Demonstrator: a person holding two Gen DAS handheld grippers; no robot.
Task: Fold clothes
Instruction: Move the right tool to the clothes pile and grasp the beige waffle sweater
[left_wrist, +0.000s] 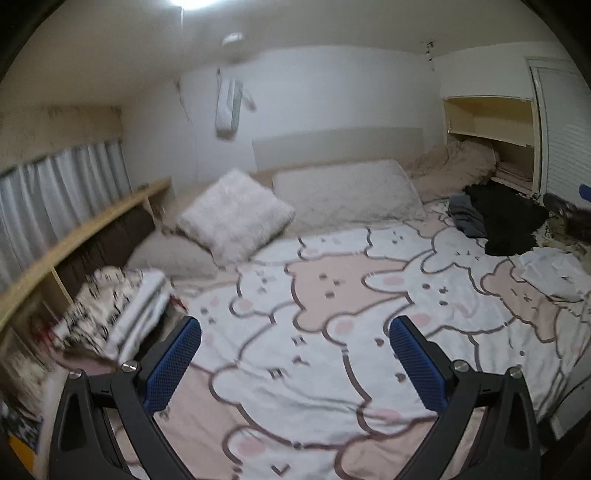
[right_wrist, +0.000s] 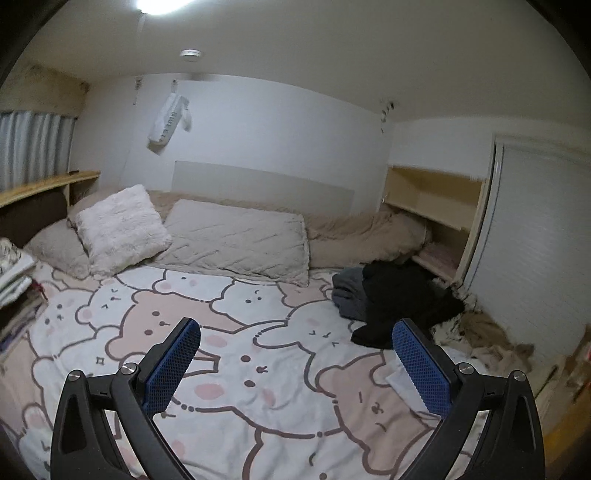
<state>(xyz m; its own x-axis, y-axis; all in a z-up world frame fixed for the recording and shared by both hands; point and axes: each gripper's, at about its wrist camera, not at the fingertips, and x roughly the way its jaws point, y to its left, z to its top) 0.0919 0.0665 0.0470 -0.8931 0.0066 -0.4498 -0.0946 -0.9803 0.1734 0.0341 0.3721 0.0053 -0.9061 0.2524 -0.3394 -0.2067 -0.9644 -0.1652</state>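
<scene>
At far right of the bed (right_wrist: 258, 387), against the cupboard (right_wrist: 436, 206): black garment (right_wrist: 402, 295) heaped beside grey garment (right_wrist: 345, 295), unfolded. Right gripper (right_wrist: 295, 369) nearer, pile ahead-right; left gripper (left_wrist: 295, 363) farther. Both spread wide, empty.

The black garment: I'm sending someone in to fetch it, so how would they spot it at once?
Start at the bed with the bear-print cover and go to its far right corner, below the open shelf. The black garment lies heaped there, darker than the grey garment touching its left side.
</scene>
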